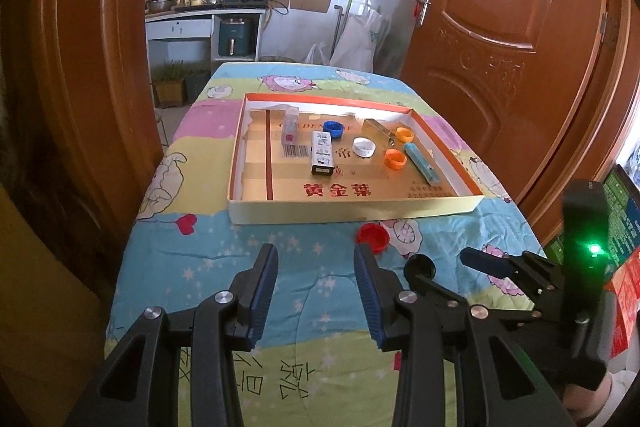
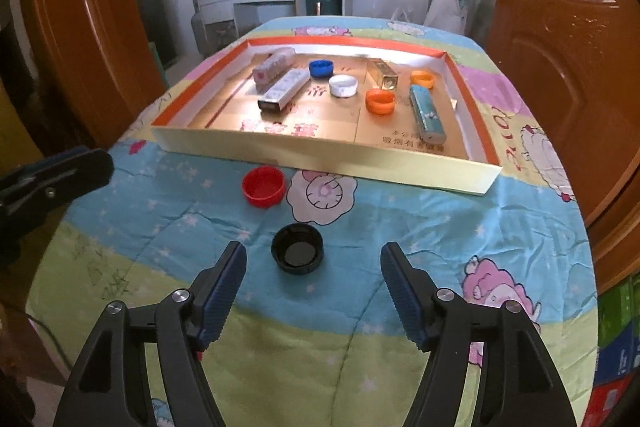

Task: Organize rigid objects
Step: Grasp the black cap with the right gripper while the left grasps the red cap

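Note:
A shallow cardboard tray [image 1: 360, 207] [image 2: 320, 155] lies on the patterned quilt and holds a blue cap [image 2: 321, 68], a white cap [image 2: 343, 85], two orange caps [image 2: 380, 101], and several small boxes [image 2: 427, 111]. In front of the tray a red cap [image 2: 264, 185] [image 1: 373, 235] rests on the quilt. A black cap [image 2: 297, 253] [image 1: 420, 264] lies open side up just ahead of my right gripper [image 2: 314, 253], left of centre; its jaws are wide open and touch nothing. My left gripper [image 1: 316, 259] hovers open and empty over the quilt, left of the red cap.
Orange wooden doors [image 1: 500, 67] flank the table on both sides. Stacked cartons [image 2: 616, 347] stand by its right edge. A kitchen counter [image 1: 200, 15] with a stove lies beyond. One of my left gripper's fingers [image 2: 80, 167] shows at the left of the right wrist view.

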Available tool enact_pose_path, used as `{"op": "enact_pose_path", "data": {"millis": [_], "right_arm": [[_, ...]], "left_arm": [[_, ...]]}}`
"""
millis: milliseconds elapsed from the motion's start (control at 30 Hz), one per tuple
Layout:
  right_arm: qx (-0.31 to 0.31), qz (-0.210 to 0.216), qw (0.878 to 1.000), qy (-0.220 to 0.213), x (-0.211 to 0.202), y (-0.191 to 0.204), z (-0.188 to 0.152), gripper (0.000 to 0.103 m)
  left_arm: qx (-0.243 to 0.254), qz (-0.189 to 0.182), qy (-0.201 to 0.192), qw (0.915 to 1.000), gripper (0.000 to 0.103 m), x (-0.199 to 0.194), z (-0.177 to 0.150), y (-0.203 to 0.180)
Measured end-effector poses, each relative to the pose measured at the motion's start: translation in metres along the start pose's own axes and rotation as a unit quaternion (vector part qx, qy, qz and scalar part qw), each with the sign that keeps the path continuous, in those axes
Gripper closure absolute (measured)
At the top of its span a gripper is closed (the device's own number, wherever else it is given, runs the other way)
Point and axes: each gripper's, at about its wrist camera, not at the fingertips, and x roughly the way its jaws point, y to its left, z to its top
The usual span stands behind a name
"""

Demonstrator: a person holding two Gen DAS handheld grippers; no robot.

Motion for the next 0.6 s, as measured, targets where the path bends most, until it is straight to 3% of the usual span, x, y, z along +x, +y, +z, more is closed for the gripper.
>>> {"op": "enact_pose_path", "data": {"millis": [167,233,333,600], "right_arm": [[-0.019,-0.006,1.0,0.006,0.012,0.007,0.001,0.033],[-0.027,-0.011,1.0,0.011,0.016,0.009,0.001,0.058],[-0.027,-0.013,0.999,0.012,0.019,0.007,0.001,0.073],[-0.008,-0.008,1.0,0.007,0.012,-0.004,0.0,0.073]], "left_arm": [[0.0,0.002,0.004,1.0,0.063,0.003,-0.001,0.002],[-0.001,0.001,0.005,1.0,0.063,0.004,-0.001,0.003],[0.001,0.0,0.011,0.9999,0.063,0.008,-0.001,0.002],[0.022,-0.025,0.034,0.9989,0.063,0.034,0.001,-0.017]]}}
